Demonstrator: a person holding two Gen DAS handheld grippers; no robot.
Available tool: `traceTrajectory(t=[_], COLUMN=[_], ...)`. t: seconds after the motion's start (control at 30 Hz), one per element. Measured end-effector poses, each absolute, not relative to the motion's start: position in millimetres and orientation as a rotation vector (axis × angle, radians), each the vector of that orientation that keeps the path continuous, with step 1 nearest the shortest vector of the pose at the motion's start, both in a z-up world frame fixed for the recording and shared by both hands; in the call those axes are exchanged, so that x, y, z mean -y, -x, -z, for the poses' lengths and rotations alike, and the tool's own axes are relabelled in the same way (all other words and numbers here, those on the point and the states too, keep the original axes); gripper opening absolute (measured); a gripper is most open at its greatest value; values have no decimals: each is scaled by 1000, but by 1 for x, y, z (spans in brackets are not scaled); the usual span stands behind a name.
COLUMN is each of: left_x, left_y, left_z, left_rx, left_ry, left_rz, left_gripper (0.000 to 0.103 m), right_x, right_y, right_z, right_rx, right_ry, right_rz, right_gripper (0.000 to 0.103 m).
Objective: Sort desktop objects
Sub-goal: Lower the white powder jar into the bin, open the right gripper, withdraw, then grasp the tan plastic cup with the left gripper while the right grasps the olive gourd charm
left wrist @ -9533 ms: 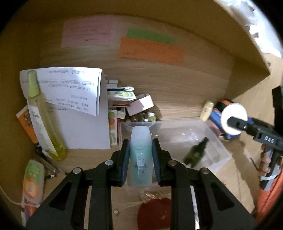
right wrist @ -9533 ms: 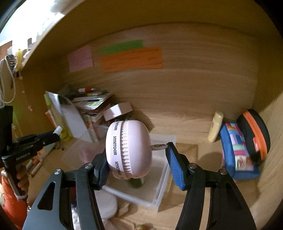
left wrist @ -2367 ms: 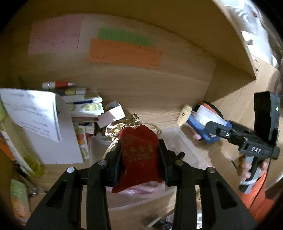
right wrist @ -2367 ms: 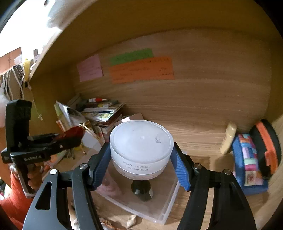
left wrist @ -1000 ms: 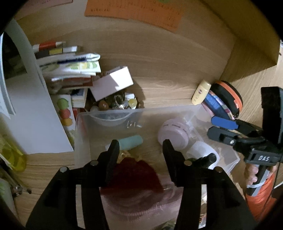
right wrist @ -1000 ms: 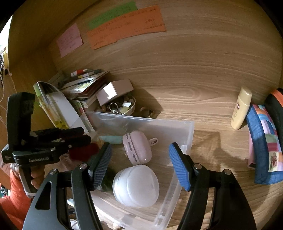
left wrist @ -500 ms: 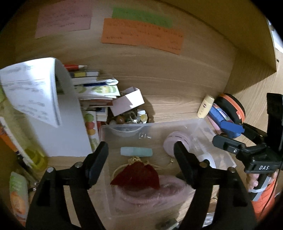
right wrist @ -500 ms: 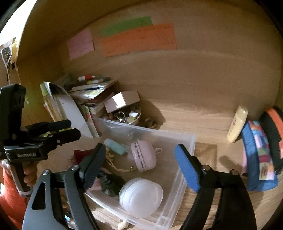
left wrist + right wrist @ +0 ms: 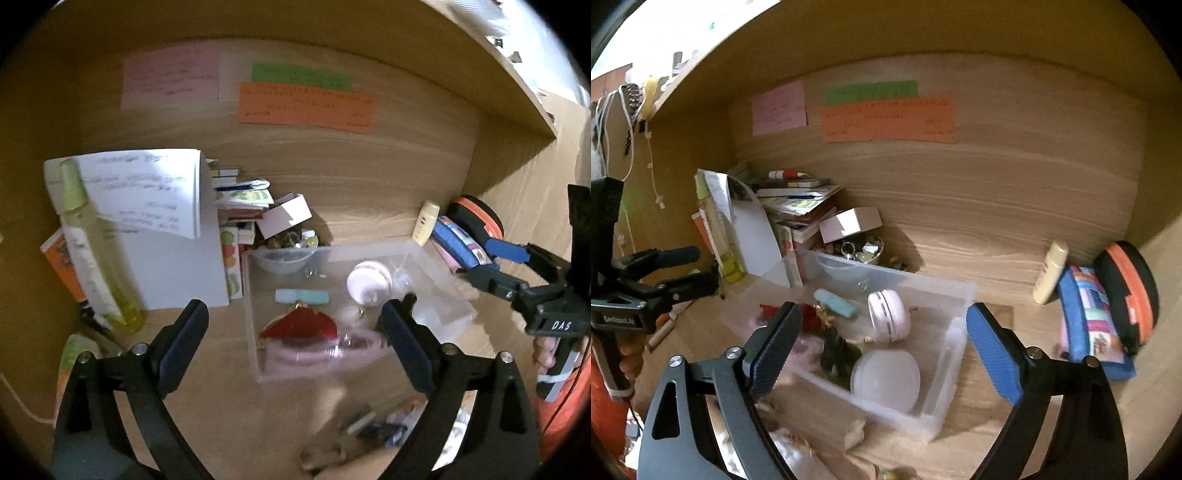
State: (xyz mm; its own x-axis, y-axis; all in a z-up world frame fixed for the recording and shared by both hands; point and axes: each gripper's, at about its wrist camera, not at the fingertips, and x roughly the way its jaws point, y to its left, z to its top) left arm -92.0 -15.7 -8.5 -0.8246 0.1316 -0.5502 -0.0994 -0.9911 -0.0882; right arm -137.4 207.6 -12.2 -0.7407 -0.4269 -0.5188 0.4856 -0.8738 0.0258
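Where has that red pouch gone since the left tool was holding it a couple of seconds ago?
Yes, it moved: the red pouch now lies inside the clear bin, near its front, and the left gripper above it is open and empty.

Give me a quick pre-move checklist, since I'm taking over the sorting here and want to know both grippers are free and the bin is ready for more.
1. Left gripper empty, jaws wide apart: ok.
2. Right gripper empty, jaws wide apart: ok.
3. Clear bin flat on the desk, open on top: ok.
4. Items already dropped lie inside the bin: red pouch, teal tube, pink round case, white jar: ok.
5. Room left in the bin: ok, bare floor shows at its right end.
6. Next item to pick: cannot tell; the small things on the desk in front of the bin are blurred.
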Motion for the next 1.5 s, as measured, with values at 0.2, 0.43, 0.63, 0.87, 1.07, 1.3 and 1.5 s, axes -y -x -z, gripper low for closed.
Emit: traceTrajectory(t=[0.2, 0.43, 0.63, 0.87, 1.07, 1.3, 1.5], left_x=[11, -11, -35, -47, -56, -47, -39], left_y=[61, 20, -9, -14, -3, -2, -2], left_z=[22, 48, 73, 98, 115, 116, 113], left_rx=[72, -27, -115, -57, -29, -7, -19], left_ry=[911, 948, 987, 1073, 1159, 1165, 1170], left_rz=[-2865, -2865, -2842, -2805, -2793, -2818, -2833], left_gripper=[96, 96, 97, 97, 97, 97, 97], right_x=[-222, -237, -251, -263, -259, -245, -237], right_y=[111, 89, 82, 85, 82, 82, 92], right_z=[19, 41, 68, 91, 109, 119, 126], right_rx=[-189, -209, -241, -235, -290, -365, -365], right_ry=[-711, -755, -832, -932, -961, -996, -1078], right_rz=[2572, 2593, 2594, 2555, 2506, 2413, 2326], right_gripper=[96, 97, 97, 96, 92, 69, 54])
